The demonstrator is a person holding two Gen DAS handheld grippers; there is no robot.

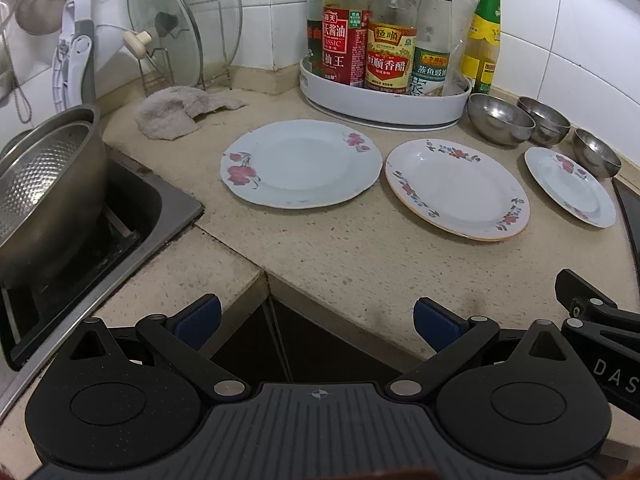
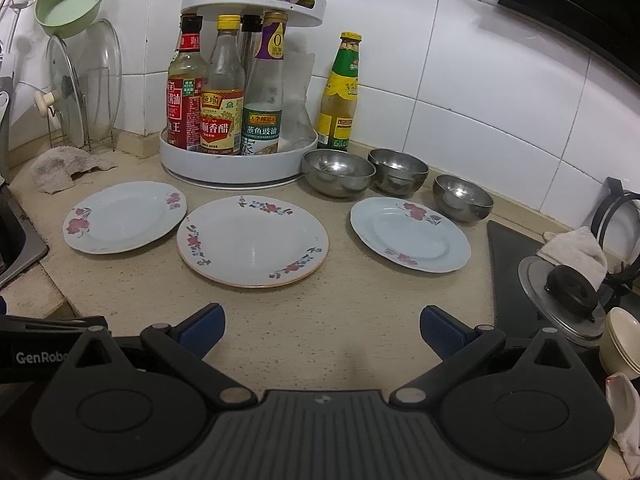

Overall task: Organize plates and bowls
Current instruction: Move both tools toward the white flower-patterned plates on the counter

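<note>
Nearest, the left hand-held gripper [image 1: 317,322] and the right hand-held gripper [image 2: 322,330] both hover with jaws spread wide and empty over the front of the worktop [image 2: 348,312]. Beyond them three flowered plates [image 2: 253,241] lie apart in a row. Farther back, three steel bowls [image 2: 338,172] sit beside the white bottle turntable [image 2: 224,160].

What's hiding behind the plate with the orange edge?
Behind the orange-rimmed plate stands the white turntable tray with sauce bottles, and a steel bowl to its right. Bottles behind the front row are mostly hidden.
</note>
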